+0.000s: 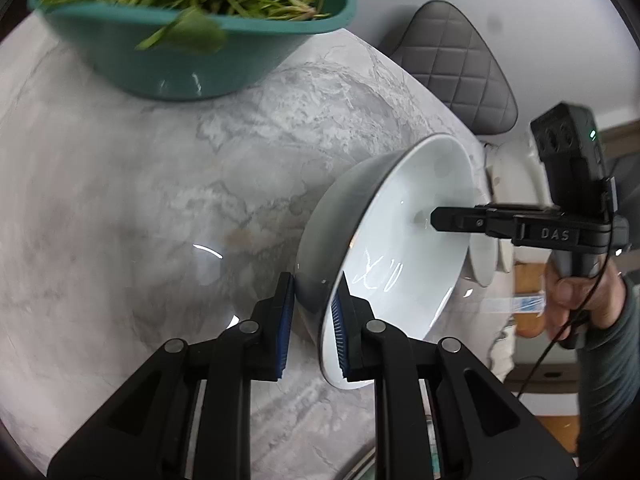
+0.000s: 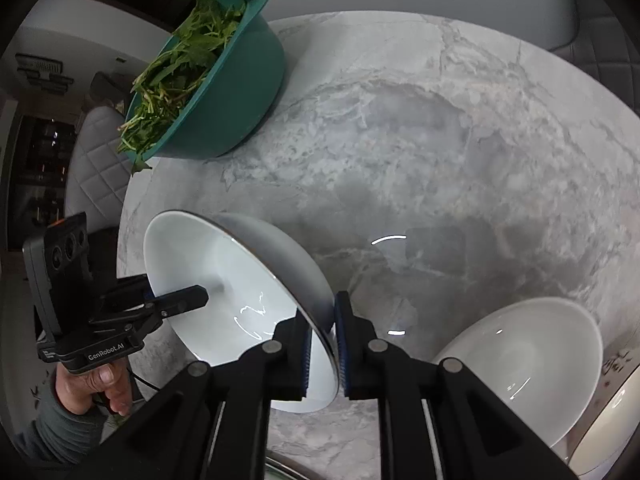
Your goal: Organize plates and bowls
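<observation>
white bowl tilted above table, rim clamped between left tongs and right tongs.

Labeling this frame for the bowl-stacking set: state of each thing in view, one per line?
white bowl: tilted on edge, rim gripped on opposite sides by both grippers
left gripper: shut on its rim
right gripper: shut on its rim
second white bowl: empty, on the marble table
teal bowl: full of greens, untouched

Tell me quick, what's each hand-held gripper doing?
Left hand-held gripper: shut on the white bowl, pinching its rim.
Right hand-held gripper: shut on the same white bowl, on the opposite rim.
</observation>
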A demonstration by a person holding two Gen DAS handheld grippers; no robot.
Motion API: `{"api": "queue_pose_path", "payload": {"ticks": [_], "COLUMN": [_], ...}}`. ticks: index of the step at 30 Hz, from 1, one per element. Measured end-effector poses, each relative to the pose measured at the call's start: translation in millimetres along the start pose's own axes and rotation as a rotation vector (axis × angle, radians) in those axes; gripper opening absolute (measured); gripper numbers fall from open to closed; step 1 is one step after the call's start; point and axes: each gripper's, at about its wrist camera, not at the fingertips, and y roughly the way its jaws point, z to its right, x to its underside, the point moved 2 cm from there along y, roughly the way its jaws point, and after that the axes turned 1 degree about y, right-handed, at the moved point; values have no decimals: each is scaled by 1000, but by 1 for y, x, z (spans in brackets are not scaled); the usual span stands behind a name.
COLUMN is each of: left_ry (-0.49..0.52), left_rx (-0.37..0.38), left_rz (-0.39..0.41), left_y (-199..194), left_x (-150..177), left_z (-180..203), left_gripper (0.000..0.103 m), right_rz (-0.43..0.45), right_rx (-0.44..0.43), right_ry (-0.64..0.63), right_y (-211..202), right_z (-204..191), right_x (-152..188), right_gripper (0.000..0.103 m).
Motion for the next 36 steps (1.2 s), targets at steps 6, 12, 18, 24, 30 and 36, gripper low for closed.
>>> {"api": "queue_pose_path", "payload": {"ticks": [6,12,18,24,30,36], "left_ry": [-36,-21,-36,-50,-59,-51], "left_rx": [39,20,26,15,2,-5], "left_rz": [-34,-76,-116,-147,-160,-155], "left_y": [-8,-12,-15,-18,-17,-15], "left_x": [12,32,63,96,110,109], "left_z": [-5,-1,-6,-17,-28,-32], "left_gripper": [16,16,16,16,16,16], "right_rz": [-20,-53,-96,-131,-140,-135], "right_rx": [-50,-91,-84,-81,-96,-96], "right_ry": [55,77,82,85,111,144], "right_y": [-2,-8,2,14,29,40], "right_z": [-4,-22,-34,-40,-38,-30], "right_x": [10,25,42,65,78,87], "right_gripper": [17,21,21,21,21,21]}}
